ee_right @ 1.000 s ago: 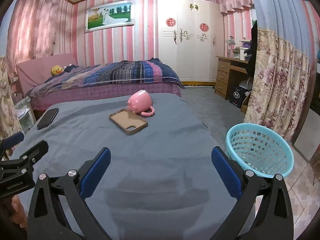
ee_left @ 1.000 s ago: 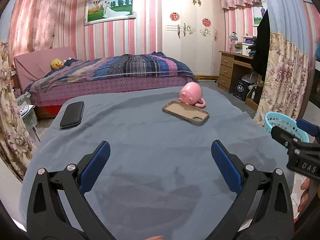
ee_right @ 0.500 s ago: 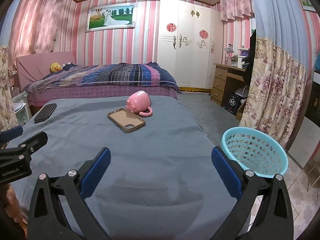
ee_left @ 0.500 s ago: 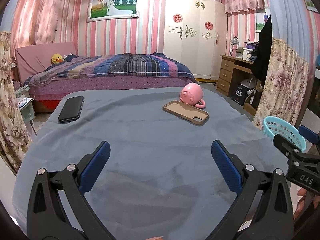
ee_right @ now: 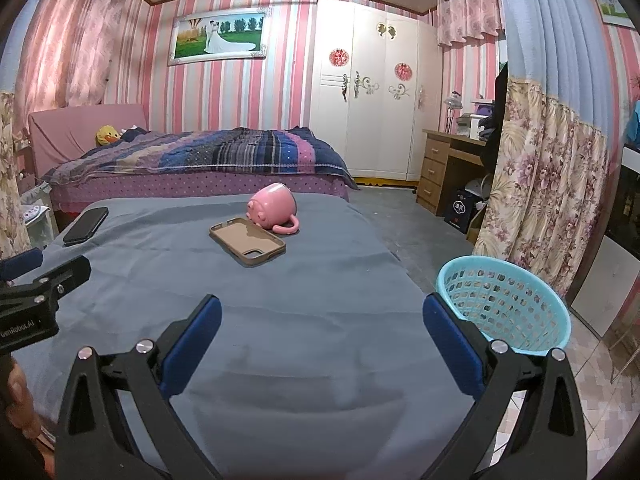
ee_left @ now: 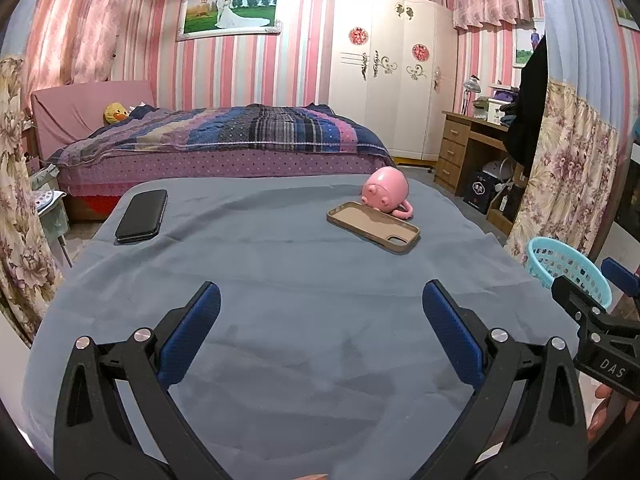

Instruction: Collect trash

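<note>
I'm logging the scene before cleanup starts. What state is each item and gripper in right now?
Left gripper: jaws open, empty.
Right gripper: jaws open, empty.
Pink mug: tipped on its side.
Phone case: empty, lying hollow side up.
Black phone: lying flat.
Basket: upright beside the table.

The left hand-held gripper is level, its blue-padded fingers spread wide with nothing between them. The right hand-held gripper sits alongside it, equally wide apart and empty. A fingertip shows under the right one's body.
</note>
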### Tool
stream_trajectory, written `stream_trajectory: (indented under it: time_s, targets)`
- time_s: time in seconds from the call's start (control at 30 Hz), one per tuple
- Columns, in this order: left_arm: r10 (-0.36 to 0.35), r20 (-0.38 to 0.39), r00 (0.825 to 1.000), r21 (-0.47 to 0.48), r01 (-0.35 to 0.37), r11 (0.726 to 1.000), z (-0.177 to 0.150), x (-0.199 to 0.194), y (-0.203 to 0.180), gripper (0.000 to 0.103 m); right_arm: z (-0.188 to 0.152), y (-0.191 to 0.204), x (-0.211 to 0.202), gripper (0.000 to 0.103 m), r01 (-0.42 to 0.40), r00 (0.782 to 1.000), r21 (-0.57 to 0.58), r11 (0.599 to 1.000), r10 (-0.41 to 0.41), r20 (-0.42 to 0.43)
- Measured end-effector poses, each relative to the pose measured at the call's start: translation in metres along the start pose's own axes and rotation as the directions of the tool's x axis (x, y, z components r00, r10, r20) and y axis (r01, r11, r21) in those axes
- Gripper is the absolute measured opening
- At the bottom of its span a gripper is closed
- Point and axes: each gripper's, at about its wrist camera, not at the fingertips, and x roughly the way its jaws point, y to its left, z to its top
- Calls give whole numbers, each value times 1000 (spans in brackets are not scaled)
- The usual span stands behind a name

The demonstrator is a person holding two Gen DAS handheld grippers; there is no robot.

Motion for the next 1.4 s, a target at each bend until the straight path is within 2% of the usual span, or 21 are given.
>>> stream_trajectory:
  time_s: [0.13, 1.4]
  targets:
    - [10, 4, 1000, 32, -10, 999, -2, 0, -5, 98, 0, 0, 0, 98, 0, 1000, 0, 1000, 0, -2]
    - [22, 22, 1000, 49, -23, 999, 0, -8, -1, 98, -2, 2, 1, 98, 10, 1000, -3, 1000, -10, -11]
